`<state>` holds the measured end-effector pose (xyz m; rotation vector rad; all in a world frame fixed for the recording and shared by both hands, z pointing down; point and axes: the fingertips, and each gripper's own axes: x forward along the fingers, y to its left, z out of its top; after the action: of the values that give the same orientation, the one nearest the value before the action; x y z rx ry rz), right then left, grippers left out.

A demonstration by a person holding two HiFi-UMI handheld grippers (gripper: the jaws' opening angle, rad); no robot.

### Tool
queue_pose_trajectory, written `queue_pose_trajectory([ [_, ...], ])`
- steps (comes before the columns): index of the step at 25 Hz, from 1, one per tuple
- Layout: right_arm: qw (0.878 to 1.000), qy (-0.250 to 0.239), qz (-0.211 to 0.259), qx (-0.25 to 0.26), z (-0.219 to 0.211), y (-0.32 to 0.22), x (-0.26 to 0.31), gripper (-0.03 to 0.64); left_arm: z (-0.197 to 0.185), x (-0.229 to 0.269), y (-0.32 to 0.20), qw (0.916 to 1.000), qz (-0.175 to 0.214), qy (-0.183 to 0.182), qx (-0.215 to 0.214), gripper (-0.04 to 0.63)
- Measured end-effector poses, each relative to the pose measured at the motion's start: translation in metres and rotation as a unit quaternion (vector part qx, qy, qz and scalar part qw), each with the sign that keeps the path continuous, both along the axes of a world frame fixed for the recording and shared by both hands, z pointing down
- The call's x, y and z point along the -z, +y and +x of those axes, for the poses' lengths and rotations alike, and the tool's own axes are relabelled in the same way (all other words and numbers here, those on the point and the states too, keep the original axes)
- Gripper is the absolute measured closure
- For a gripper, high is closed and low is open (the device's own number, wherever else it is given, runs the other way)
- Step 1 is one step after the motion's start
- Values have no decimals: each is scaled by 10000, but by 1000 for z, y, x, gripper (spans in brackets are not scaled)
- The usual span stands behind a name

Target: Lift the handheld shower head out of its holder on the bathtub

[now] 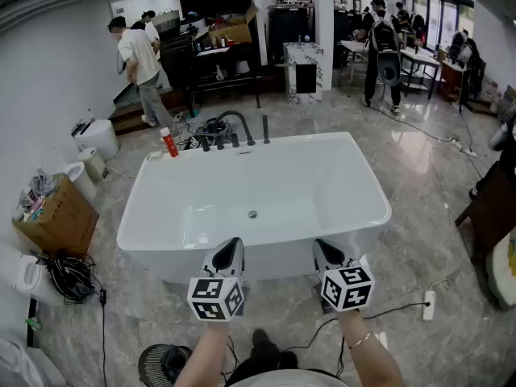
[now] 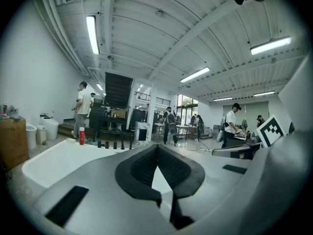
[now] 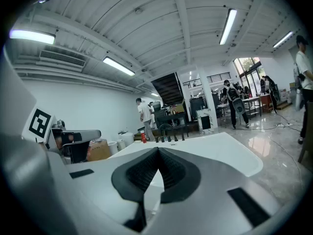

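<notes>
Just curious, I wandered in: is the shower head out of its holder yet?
Nothing looks done yet. The handheld shower head stands in its holder on the bathtub's far rim. Left gripper and right gripper hang at the near side, jaws shut, empty. Reaching, gripping, lifting remain.

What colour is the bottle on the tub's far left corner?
The bottle is red with a white cap; the head view shows it best.
</notes>
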<state>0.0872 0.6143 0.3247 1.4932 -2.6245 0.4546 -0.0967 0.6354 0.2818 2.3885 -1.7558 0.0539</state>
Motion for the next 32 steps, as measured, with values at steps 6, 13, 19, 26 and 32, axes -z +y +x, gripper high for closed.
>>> queue_pose_trajectory([
  [6,9999,41,114,105,7,10,1,611,8,-1,9,10000,62,54,29,581],
  [13,9998,-28,162,86,21,17,5,609,19,1,14,9999,88,27,56,581],
  [19,9999,-110,91,14,24,-2,-5,609,19,-8,-11,10000,52,22,53,580],
  [26,9998,-166,-75,-29,-9,-96,-23,609,-13,-25,-114,9999,-35,98,12,510],
  [32,9997,-234,-111,-19,-45,-229,-32,609,-42,-39,-248,9999,-93,74,-52,471],
])
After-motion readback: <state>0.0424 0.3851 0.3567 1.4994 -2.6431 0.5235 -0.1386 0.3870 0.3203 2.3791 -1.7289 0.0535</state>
